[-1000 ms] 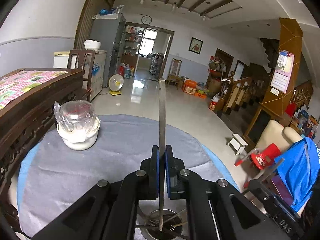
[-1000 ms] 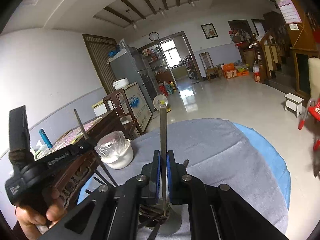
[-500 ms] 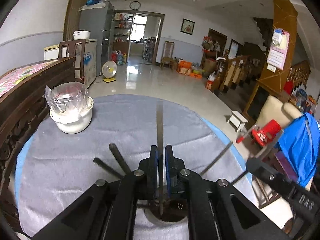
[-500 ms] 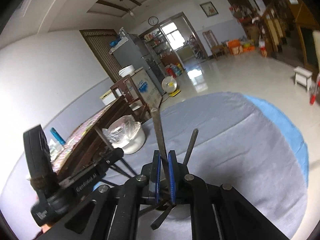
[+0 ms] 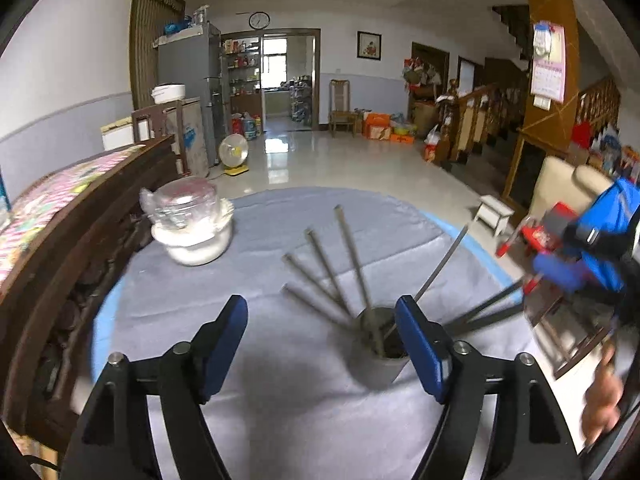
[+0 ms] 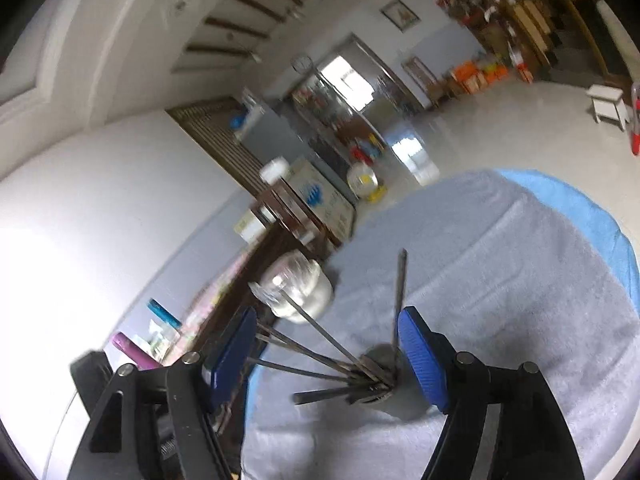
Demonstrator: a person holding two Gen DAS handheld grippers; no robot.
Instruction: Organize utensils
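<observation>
Right wrist view smeared by motion: we cannot make out shelves or boxes along far wall. Working ends of long grey metal utensils (image 6: 320, 344) hidden inside short grey cylindrical holder (image 6: 386, 394), so we cannot tell forks from spoons or knives. In left wrist view, holder (image 5: 376, 360) partly covered by blue right pad. Black-and-blue gripper (image 5: 576, 268) at right edge blurred, cut off. Hand (image 5: 604, 404) below it only pinkish smear. Contents of clear plastic-wrapped white bowl (image 5: 192, 228) unreadable.
</observation>
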